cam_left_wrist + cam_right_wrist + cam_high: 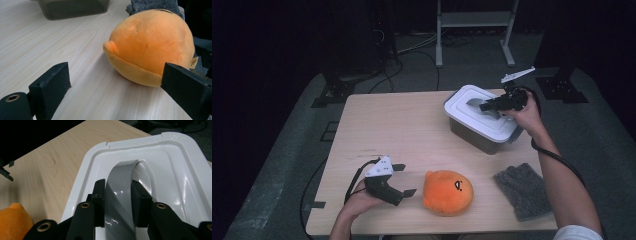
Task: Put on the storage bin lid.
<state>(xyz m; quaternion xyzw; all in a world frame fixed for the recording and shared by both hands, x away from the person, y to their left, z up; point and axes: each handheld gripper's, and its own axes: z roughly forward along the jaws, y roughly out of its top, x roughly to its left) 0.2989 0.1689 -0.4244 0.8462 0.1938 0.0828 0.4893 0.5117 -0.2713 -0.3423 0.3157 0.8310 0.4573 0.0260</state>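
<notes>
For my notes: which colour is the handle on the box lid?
Grey; the handle on the white lid shows best in the right gripper view.

Black two-jaw grippers (404, 179), brass-ringed screw holes, grey three-cornered top plates, trailing black cables, white sleeve (579, 233).

On the table (412, 125), the plush toy (448, 192) lies just ahead of the left gripper's fingers (408, 192), the cloth (524, 190) lies beyond the toy, and the lidded bin (479, 120) stands farther back, its lid handle (121, 195) between the right gripper's fingers (98, 202).
</notes>
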